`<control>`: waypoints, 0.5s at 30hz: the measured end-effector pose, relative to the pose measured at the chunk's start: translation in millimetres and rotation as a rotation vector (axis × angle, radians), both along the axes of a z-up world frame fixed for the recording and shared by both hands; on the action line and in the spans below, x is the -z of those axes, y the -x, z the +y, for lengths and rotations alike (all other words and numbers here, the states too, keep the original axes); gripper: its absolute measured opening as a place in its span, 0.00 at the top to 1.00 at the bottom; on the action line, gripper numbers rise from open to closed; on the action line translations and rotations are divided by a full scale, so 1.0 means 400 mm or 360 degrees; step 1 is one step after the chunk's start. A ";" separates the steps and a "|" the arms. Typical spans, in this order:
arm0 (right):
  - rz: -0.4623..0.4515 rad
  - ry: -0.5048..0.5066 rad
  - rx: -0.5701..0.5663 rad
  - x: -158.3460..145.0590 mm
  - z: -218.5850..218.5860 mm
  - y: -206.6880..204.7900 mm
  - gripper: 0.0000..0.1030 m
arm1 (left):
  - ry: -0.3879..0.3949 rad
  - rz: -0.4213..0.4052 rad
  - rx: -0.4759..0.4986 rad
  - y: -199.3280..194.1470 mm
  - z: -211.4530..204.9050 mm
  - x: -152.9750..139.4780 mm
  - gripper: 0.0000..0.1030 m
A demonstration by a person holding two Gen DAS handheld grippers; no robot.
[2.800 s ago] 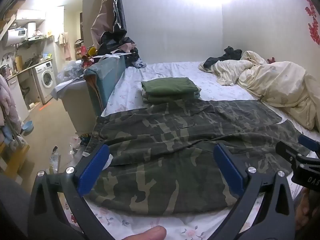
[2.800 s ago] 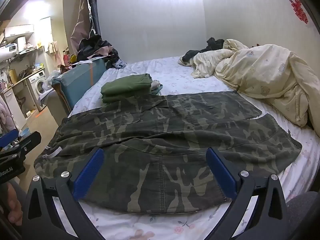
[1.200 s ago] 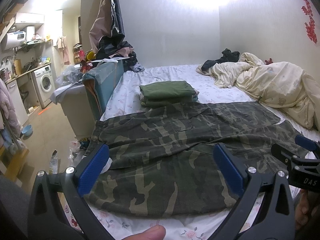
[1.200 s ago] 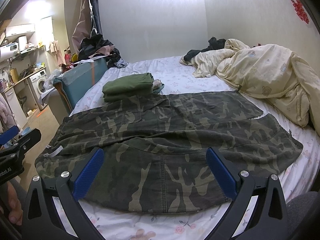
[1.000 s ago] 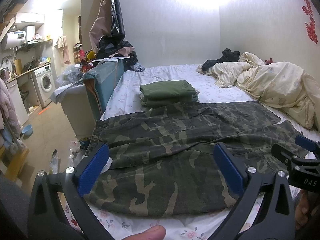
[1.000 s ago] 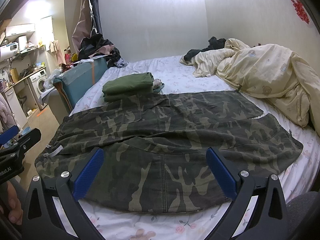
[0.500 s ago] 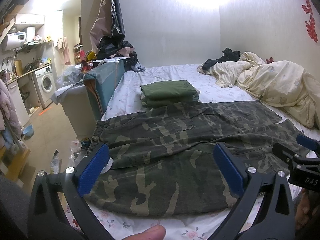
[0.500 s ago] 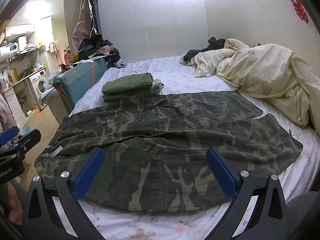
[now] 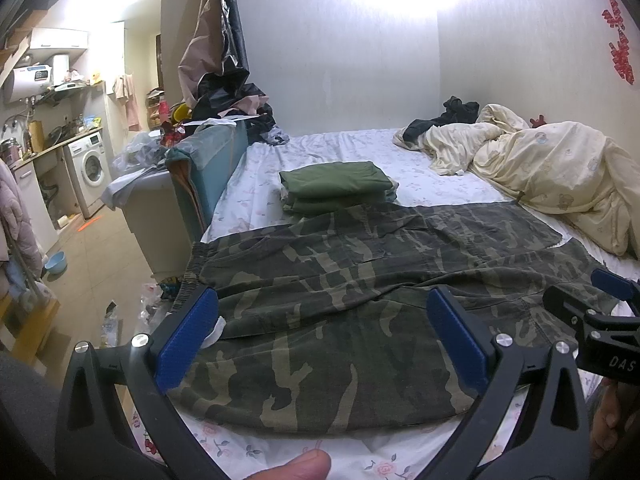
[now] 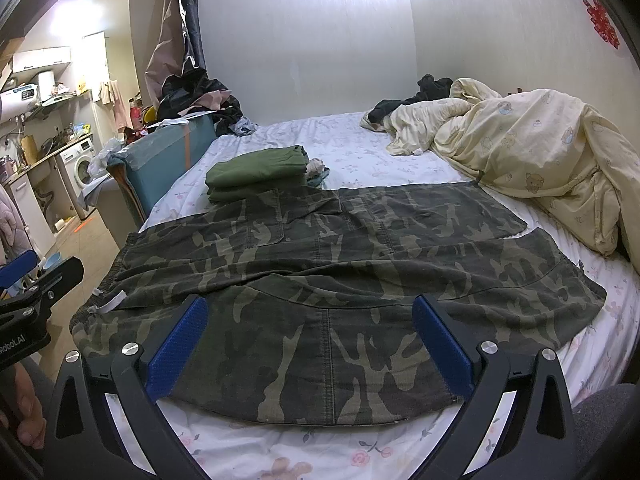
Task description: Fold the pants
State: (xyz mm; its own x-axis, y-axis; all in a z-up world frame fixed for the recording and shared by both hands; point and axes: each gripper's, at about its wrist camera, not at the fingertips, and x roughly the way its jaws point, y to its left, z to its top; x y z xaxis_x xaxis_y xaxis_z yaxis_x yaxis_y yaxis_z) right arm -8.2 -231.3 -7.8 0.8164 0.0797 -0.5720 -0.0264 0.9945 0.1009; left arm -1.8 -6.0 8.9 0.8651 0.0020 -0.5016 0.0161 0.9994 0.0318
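- The camouflage pants [image 10: 340,288] are showing dark green, olive and tan blotches, with a white tag at the waistband.
- The folded clothes [image 10: 256,172] behind them are showing plain olive green.
- The bed sheet [image 10: 348,152] is showing white with small pink flowers.
- The quilt [image 10: 532,152] is showing pale cream yellow with little cartoon bear prints.
- The left gripper [image 9: 322,332] and right gripper [image 10: 308,338] are showing black frames with bright blue finger pads.
- The wall decoration [image 9: 618,36] is showing red.
- The washing machine [image 9: 90,168] is showing white.
- The basin [image 9: 55,261] on the floor is showing light blue.
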 end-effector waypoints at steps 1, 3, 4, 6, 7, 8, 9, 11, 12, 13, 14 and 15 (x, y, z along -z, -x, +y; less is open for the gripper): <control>0.0002 -0.0002 0.0001 -0.003 -0.001 0.001 0.00 | 0.0000 0.0003 -0.0003 0.000 0.000 0.000 0.00; 0.0007 -0.0020 0.0003 -0.003 0.003 0.001 0.00 | 0.0000 0.0001 0.0000 0.000 -0.001 0.000 0.00; 0.0009 -0.0023 0.0007 -0.005 0.004 0.002 0.00 | 0.0000 0.0004 -0.0003 0.000 -0.002 -0.001 0.00; 0.0014 -0.0038 0.0012 -0.011 0.006 0.007 0.00 | 0.0010 0.0007 -0.0005 0.001 -0.002 0.000 0.00; 0.0015 -0.0046 0.0010 -0.012 0.005 0.008 0.00 | 0.0014 0.0011 -0.0002 0.001 -0.002 0.001 0.00; 0.0020 -0.0041 0.0011 0.007 0.000 0.004 0.00 | 0.0022 0.0020 0.0001 0.000 -0.004 0.001 0.00; 0.0014 -0.0022 0.0020 0.006 0.001 0.005 0.00 | 0.0021 0.0029 0.0002 -0.002 -0.007 0.002 0.00; 0.0002 0.0007 0.0024 0.003 0.001 0.009 0.00 | 0.0014 0.0037 0.0005 -0.006 -0.012 0.000 0.00; 0.0004 0.0006 0.0028 0.001 -0.003 0.008 0.00 | 0.0017 0.0043 0.0005 -0.005 -0.010 0.001 0.00; 0.0004 0.0001 0.0036 0.000 -0.005 0.011 0.00 | 0.0017 0.0063 0.0006 -0.012 -0.009 0.003 0.00; 0.0004 0.0001 0.0041 -0.004 -0.012 0.009 0.00 | 0.0011 0.0111 0.0000 -0.024 -0.007 0.008 0.00; 0.0005 0.0005 0.0047 -0.005 -0.014 0.010 0.00 | 0.0010 0.0146 -0.0010 -0.036 0.009 0.013 0.00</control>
State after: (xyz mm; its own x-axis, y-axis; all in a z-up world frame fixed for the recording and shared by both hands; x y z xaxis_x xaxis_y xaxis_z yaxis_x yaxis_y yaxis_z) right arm -12.2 -237.0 -5.7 0.8166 0.0536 -0.5747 0.0033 0.9952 0.0976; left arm 12.5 -2.6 3.7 0.8156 0.0041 -0.5787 0.0122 0.9996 0.0242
